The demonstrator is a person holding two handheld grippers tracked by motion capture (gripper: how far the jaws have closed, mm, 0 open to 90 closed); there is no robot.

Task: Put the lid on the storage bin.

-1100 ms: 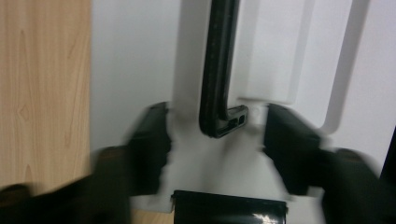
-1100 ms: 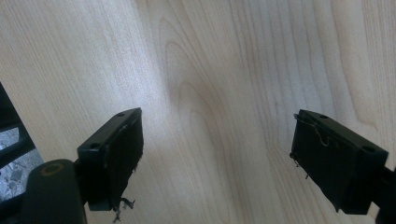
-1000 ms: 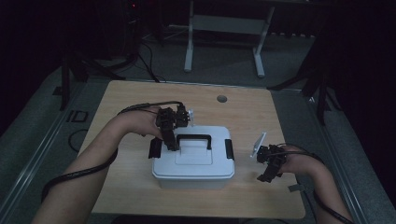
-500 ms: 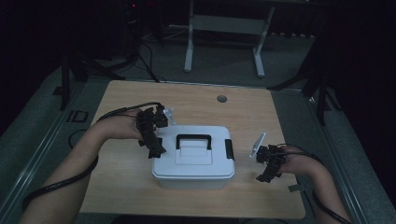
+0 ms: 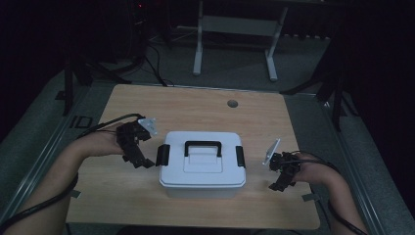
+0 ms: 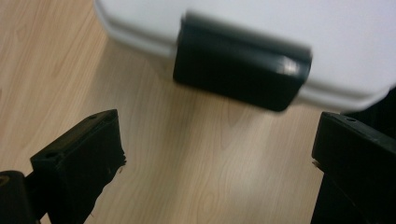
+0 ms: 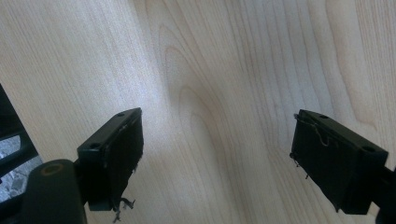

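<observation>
A white lidded box (image 5: 202,169) with a black handle (image 5: 202,146) stands in the middle of the table. It has a black latch on its left end (image 5: 163,155) and another on its right end (image 5: 240,156). My left gripper (image 5: 142,160) sits low just left of the box, pointing at the left latch (image 6: 240,70). Its jaws (image 6: 215,154) have just been opening and stand open with only table between them. My right gripper (image 5: 280,184) hovers right of the box, and its open jaws (image 7: 217,158) frame bare wood.
The wooden table (image 5: 205,112) has a round cable hole (image 5: 232,104) at the back. Cables trail from both grippers along the forearms. A metal stand (image 5: 235,29) is on the floor beyond the table.
My left gripper has moved from the box's handle leftward and down to beside the left latch. The right gripper has stayed put.
</observation>
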